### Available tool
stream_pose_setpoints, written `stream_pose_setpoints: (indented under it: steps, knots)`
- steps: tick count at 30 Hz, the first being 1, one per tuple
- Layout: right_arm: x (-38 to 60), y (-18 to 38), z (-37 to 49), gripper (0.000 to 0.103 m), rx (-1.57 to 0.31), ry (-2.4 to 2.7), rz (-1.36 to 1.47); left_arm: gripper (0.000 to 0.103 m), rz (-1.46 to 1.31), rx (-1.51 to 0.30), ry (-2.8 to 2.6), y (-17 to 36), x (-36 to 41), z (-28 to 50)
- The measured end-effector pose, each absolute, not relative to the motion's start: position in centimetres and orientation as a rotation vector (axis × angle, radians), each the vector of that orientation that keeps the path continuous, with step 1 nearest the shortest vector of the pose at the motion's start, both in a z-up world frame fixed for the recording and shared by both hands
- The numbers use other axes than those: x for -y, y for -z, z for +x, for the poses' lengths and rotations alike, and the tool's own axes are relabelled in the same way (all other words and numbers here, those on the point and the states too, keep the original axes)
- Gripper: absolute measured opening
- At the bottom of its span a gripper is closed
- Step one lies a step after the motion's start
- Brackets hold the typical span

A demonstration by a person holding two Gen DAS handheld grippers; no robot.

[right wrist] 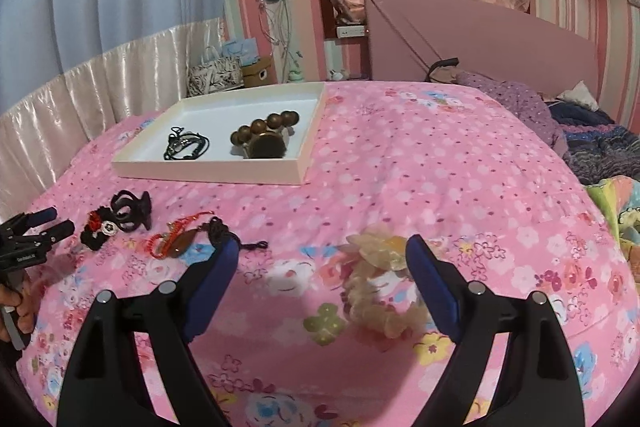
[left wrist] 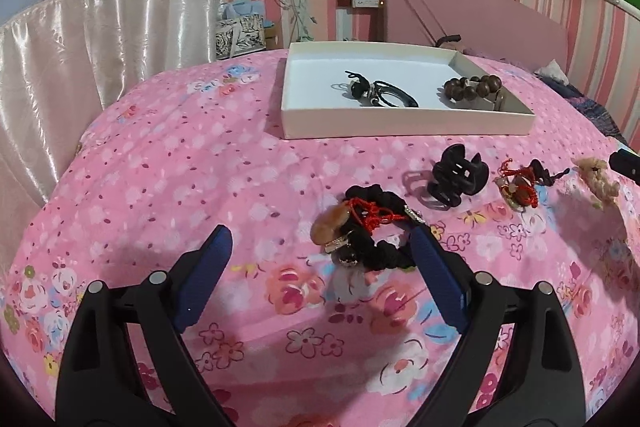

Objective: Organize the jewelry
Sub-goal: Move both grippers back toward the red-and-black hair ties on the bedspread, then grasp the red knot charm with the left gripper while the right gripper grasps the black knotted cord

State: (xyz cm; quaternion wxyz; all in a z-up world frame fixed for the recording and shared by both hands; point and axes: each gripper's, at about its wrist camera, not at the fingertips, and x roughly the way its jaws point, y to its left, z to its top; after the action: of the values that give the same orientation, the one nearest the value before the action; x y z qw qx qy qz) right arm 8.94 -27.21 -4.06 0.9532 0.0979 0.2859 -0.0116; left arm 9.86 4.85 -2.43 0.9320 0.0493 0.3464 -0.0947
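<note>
A white tray (left wrist: 292, 99) on the pink floral bed holds a black cord necklace (left wrist: 380, 93) and a brown bead bracelet (left wrist: 472, 87). In front of it lie a black scrunchie with a red-corded amber pendant (left wrist: 360, 231), a black claw clip (left wrist: 456, 179), a red-cord charm (left wrist: 520, 185) and a cream bead bracelet (left wrist: 600, 181). My left gripper (left wrist: 320, 247) is open, the scrunchie pile just inside its right finger. My right gripper (right wrist: 320, 263) is open, the cream bracelet (right wrist: 380, 279) between its fingers. The tray (right wrist: 304, 163) also shows in the right wrist view.
A pink headboard (right wrist: 480, 39) and dark bedding (right wrist: 592, 143) are at the far right. Bags (right wrist: 216, 75) stand beyond the bed's far edge. A satin curtain (left wrist: 100, 39) hangs on the left. The left gripper (right wrist: 36, 231) shows at the right view's left edge.
</note>
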Motion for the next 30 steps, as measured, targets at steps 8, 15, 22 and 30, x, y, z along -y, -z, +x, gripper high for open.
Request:
stream_pose_setpoints:
  steps: [8,15,22,30]
  knots:
    - [29.2,4.0,8.8,0.084,-0.591,0.043,0.214,0.067,0.071,-0.759,0.234,2.8,-5.6,12.2]
    - [26.6,3.3,11.6,0.084,-0.602,-0.048,0.213,0.044,0.081,-0.806,0.306,3.8,-3.0,14.4]
    - [24.1,3.6,13.4,0.084,-0.618,-0.097,0.211,0.017,0.027,-0.813,0.326,4.0,-3.6,14.7]
    - [23.3,4.2,14.4,0.084,-0.650,-0.108,0.206,0.012,-0.019,-0.740,0.323,2.2,-5.4,13.5]
